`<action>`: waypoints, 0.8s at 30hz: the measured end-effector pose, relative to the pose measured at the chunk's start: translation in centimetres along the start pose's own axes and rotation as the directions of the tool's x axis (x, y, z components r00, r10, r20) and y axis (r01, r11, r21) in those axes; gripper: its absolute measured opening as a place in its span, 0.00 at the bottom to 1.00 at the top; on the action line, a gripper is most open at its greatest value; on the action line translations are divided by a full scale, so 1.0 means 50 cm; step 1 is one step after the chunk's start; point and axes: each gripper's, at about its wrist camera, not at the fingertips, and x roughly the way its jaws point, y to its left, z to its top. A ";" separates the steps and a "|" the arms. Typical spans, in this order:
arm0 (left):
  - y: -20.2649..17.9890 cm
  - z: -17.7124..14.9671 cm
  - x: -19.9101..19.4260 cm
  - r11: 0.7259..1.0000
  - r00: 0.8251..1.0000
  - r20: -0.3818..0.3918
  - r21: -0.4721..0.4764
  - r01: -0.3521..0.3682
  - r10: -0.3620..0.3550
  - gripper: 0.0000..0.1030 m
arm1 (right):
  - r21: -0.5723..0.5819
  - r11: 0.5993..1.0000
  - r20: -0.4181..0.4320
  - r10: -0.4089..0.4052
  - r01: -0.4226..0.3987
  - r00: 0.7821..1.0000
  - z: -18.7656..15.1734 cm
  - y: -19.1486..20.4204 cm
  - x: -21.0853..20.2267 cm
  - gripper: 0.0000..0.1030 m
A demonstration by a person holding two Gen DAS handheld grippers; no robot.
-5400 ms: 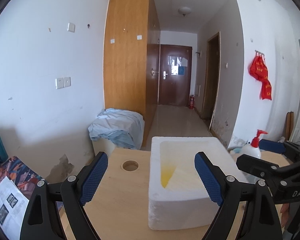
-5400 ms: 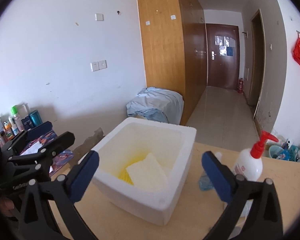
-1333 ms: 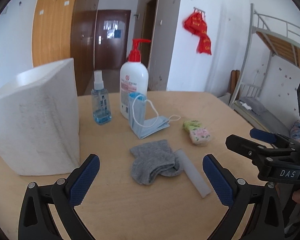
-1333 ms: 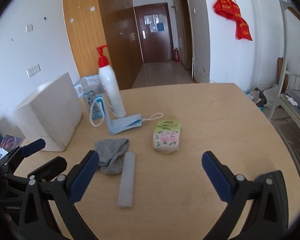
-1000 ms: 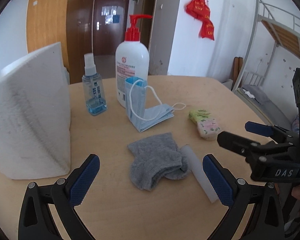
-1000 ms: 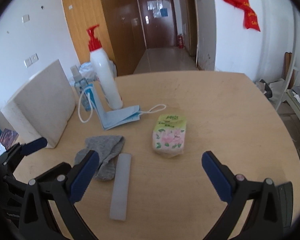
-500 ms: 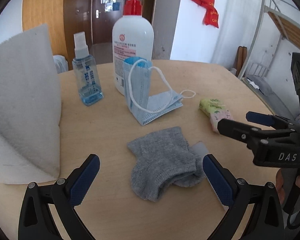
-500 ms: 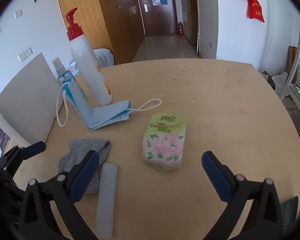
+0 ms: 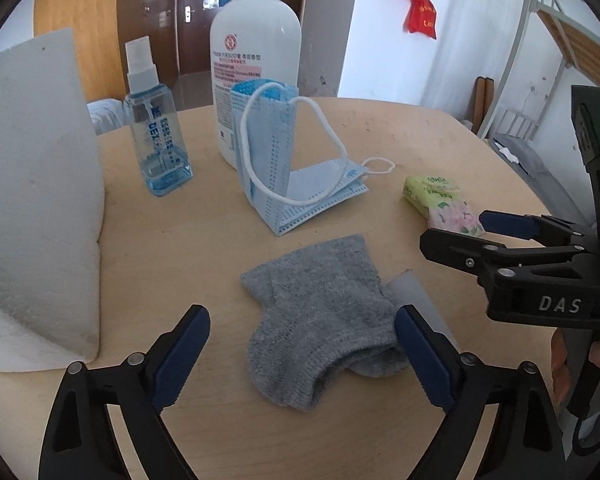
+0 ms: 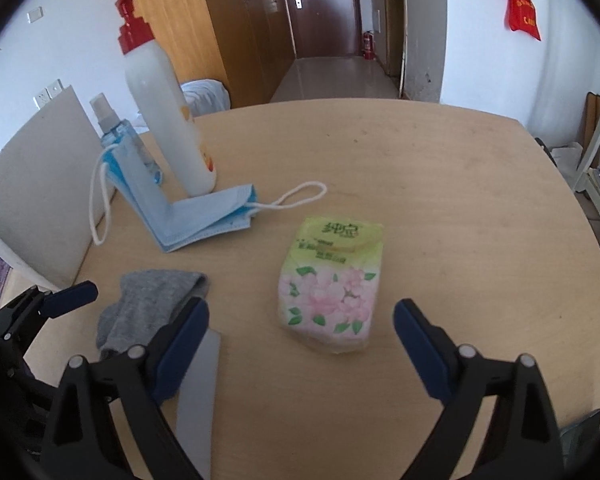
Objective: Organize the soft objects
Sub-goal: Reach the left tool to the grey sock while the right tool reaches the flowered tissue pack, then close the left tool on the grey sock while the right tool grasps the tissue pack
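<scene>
A grey sock point(image 9: 320, 312) point(image 10: 148, 308) lies crumpled on the round wooden table point(image 9: 180, 256) point(image 10: 440, 184). My left gripper point(image 9: 300, 352) hovers just over it, its jaws closing from wide with the sock's near end between the blue pads, not pressed. A flowered green tissue pack point(image 10: 332, 284) point(image 9: 440, 204) lies ahead of my right gripper point(image 10: 300, 336), whose jaws are also closing and touch nothing. A blue face mask stack point(image 9: 296, 172) point(image 10: 188, 208) leans against the pump bottle. The white foam box point(image 9: 32, 200) point(image 10: 40, 184) stands at the left.
A white pump bottle with a red top point(image 9: 256, 56) point(image 10: 164, 108) and a small blue spray bottle point(image 9: 156, 128) point(image 10: 116, 132) stand behind the mask. A pale translucent strip point(image 9: 416, 300) point(image 10: 200, 392) lies beside the sock. The table's right half is bare wood.
Both grippers have come forward and lower toward the table; the sock and the tissue pack look larger and nearer. Both pairs of jaws have narrowed slightly. Nothing on the table has moved.
</scene>
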 end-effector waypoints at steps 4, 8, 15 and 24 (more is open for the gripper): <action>-0.003 0.000 0.007 1.000 1.000 -0.005 0.001 0.011 -0.011 0.85 | -0.011 0.999 -0.011 -0.032 0.032 0.999 0.005 0.007 0.013 0.90; -0.010 -0.006 0.012 1.000 0.999 -0.022 0.000 0.030 -0.030 0.73 | -0.020 0.999 -0.020 -0.042 0.041 0.999 0.003 0.009 0.021 0.81; -0.016 -0.008 0.007 0.999 0.999 -0.024 0.018 0.048 -0.048 0.57 | -0.030 0.999 -0.038 -0.041 0.040 0.998 0.002 0.012 0.041 0.76; -0.006 -0.013 0.003 0.999 0.999 -0.014 0.017 0.031 -0.031 0.22 | -0.023 0.998 -0.023 -0.064 0.064 0.998 0.006 0.009 0.042 0.45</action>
